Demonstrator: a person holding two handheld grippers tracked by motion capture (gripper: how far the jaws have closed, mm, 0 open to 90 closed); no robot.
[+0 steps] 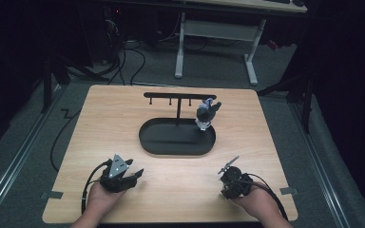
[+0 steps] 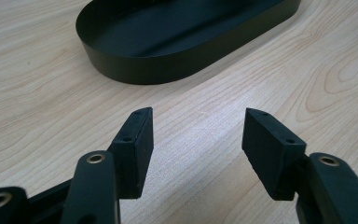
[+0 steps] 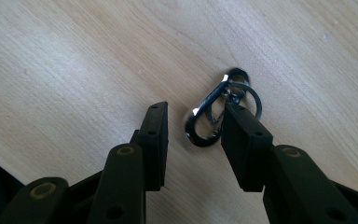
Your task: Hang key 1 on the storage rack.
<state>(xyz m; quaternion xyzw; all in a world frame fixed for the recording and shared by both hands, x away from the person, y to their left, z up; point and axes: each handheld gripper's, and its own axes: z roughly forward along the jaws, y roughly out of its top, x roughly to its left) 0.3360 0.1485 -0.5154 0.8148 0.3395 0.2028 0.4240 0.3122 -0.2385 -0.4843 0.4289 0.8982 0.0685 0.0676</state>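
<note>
A silver carabiner (image 3: 208,103) with a key ring (image 3: 255,99) linked to it lies flat on the wooden table. My right gripper (image 3: 193,126) points down at it with the carabiner between its jaws. The carabiner lies next to the right-hand pad, and the other pad stands apart, so the gripper is open. In the high view the right gripper (image 1: 228,176) is near the table's front right. My left gripper (image 1: 134,168) rests at the front left, open and empty (image 2: 198,135), facing a black oval tray (image 2: 168,60).
The tray (image 1: 152,142) sits mid-table and carries a black T-shaped hook stand (image 1: 178,96). A grey and dark keychain charm (image 1: 206,114) hangs at the stand's right end. Cables trail off the table's left edge. White desk legs (image 1: 179,52) stand on the floor beyond.
</note>
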